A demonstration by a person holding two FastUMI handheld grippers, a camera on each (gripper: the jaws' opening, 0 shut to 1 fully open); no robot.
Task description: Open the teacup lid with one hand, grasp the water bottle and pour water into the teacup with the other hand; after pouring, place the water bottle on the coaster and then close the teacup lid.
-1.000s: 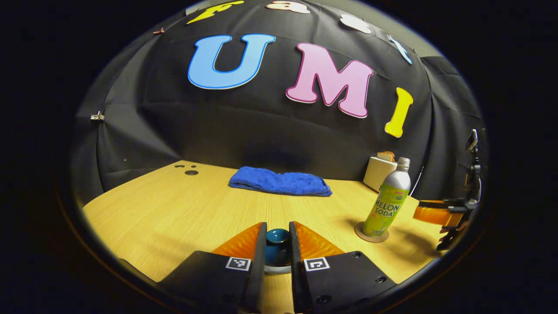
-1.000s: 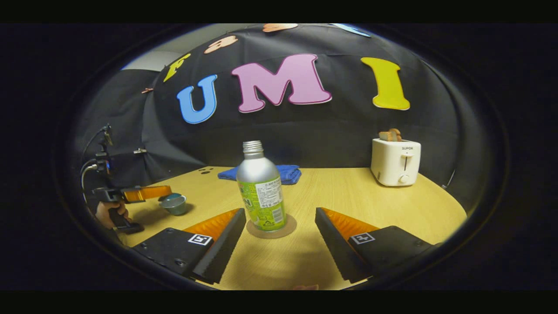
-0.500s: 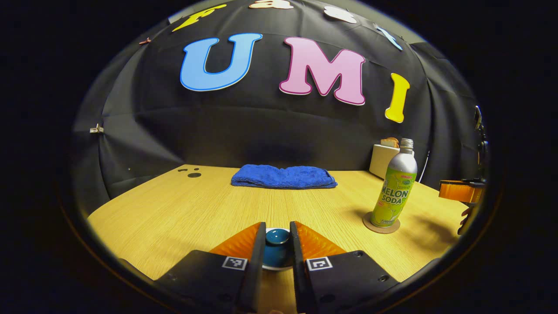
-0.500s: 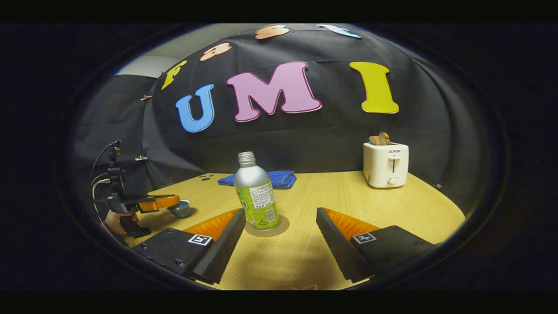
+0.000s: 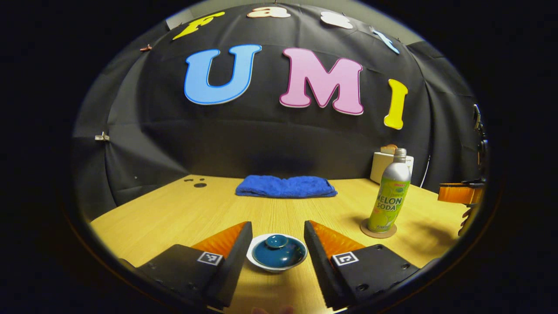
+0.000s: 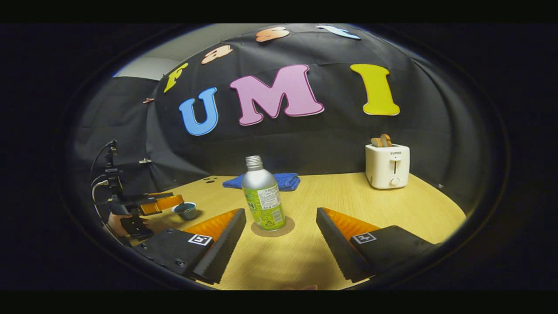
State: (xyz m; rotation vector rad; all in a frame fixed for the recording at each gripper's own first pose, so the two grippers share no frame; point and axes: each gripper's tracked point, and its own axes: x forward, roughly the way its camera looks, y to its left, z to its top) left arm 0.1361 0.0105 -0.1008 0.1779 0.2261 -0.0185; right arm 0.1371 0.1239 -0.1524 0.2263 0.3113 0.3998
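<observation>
The teacup (image 5: 277, 253), white-rimmed with a blue knobbed lid (image 5: 277, 249) sitting on it, stands on the wooden table between the fingers of my left gripper (image 5: 277, 227). That gripper is open and touches neither cup nor lid. The green and silver water bottle (image 5: 389, 196) stands upright and uncapped on a round coaster (image 5: 378, 230) to the right. In the right gripper view the bottle (image 6: 263, 199) and coaster (image 6: 273, 228) lie just ahead of my right gripper (image 6: 280, 213), open with nothing held. Far left there, the teacup (image 6: 186, 210) sits by the left gripper (image 6: 176, 202).
A folded blue towel (image 5: 285, 186) lies at the back of the table (image 5: 183, 218) by the black wall. A white toaster (image 6: 387, 165) holding bread stands at the back right. A hand (image 6: 114, 223) holds the left gripper's handle.
My left gripper, shut on the lid's knob before, has opened and let it go; the lid rests on the cup. The right gripper has drawn back slightly from the bottle.
</observation>
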